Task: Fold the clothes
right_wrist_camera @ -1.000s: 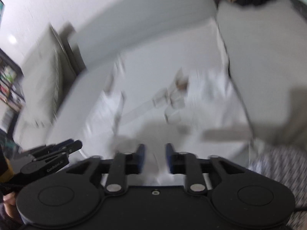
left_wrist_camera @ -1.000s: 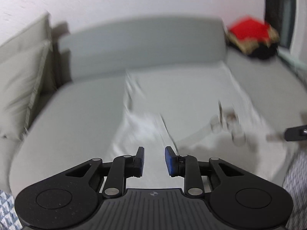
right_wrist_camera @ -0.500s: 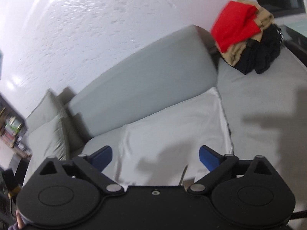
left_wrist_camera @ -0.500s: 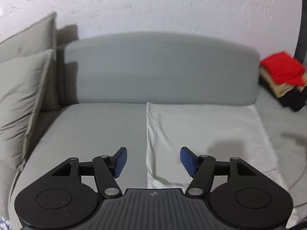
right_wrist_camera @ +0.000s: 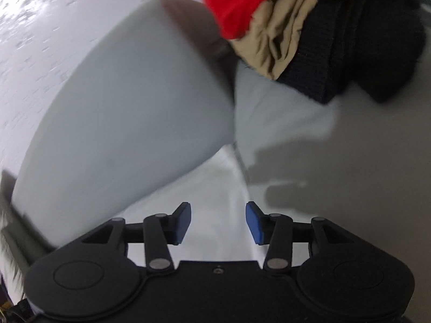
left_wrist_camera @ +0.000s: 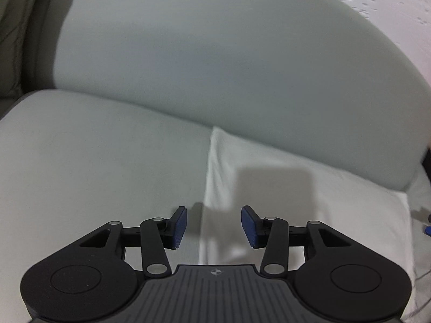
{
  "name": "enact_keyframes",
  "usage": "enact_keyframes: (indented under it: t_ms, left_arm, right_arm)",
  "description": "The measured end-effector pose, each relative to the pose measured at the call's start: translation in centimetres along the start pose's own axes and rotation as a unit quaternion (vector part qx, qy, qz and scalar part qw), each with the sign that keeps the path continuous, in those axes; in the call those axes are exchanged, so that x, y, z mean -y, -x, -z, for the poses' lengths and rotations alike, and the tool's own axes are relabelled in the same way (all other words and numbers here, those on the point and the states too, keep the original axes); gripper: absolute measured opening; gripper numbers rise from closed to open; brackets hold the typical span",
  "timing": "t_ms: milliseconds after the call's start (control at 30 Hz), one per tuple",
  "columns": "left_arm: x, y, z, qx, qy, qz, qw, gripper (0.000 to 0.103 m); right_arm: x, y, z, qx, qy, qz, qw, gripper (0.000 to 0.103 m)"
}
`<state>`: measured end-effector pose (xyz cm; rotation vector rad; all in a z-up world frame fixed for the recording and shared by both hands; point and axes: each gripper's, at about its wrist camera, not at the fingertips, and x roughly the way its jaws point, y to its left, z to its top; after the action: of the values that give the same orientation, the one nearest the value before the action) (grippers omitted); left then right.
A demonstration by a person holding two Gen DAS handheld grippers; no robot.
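A white garment [left_wrist_camera: 309, 196] lies spread flat on the grey sofa seat [left_wrist_camera: 94, 161], its far edge running along the foot of the backrest [left_wrist_camera: 215, 67] and its long axis going left to right across the seat. The left gripper [left_wrist_camera: 214, 227] is released, its blue pads wide apart with nothing between them, and it sits just above the garment's left edge, which passes straight between the pads and away toward the far left corner of the cloth. The right gripper [right_wrist_camera: 218, 223] is likewise spread and empty, over the garment's right side [right_wrist_camera: 215, 188], whose right edge runs just to the right of its centre line toward the far corner. So each gripper is the nearer one to its own side edge, and the next grasp likely means lowering both onto those edges. A pile of red, tan and black clothes [right_wrist_camera: 309, 27] lies on the seat to the far right, well apart from the white garment.
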<state>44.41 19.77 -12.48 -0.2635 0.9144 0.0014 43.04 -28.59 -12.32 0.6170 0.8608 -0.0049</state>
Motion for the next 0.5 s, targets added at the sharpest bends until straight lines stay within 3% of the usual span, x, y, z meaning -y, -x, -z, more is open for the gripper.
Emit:
enact_keyframes:
  t_ms: [133,233,300,400,433,500]
  left_arm:
    - [0.4,-3.5,-1.9,-0.011,0.003,0.008,0.9999,0.026]
    - [1.4,-4.7,-3.2,-0.001,-0.019,0.014,0.9997,0.026]
    - [2.3,-5.4,-4.0,0.003,-0.049,0.006,0.9988,0.027]
    - [3.5,-6.4,-4.7,0.007,-0.083,-0.013,0.9964,0.024]
    - [3.9,-6.6,-4.8,0.009,-0.090,-0.018,0.9958,0.006]
    - [4.6,-6.2,-4.7,0.024,-0.107,-0.036,0.9934,0.003]
  right_arm:
    - [0.5,-3.4,-1.5,0.001,0.019,0.004,1.000,0.042]
    - [0.0,-5.5,-2.2,-0.007,0.050,0.014,0.999,0.039]
    - [-0.5,-6.9,-2.5,-0.020,0.077,0.026,0.997,0.033]
    - [-0.7,-8.4,-2.8,-0.025,0.100,0.037,0.994,0.010]
    - [-0.6,-8.6,-2.9,-0.024,0.094,0.035,0.995,0.008]
    - [-0.3,-8.7,-3.0,-0.024,0.080,0.029,0.996,0.006]
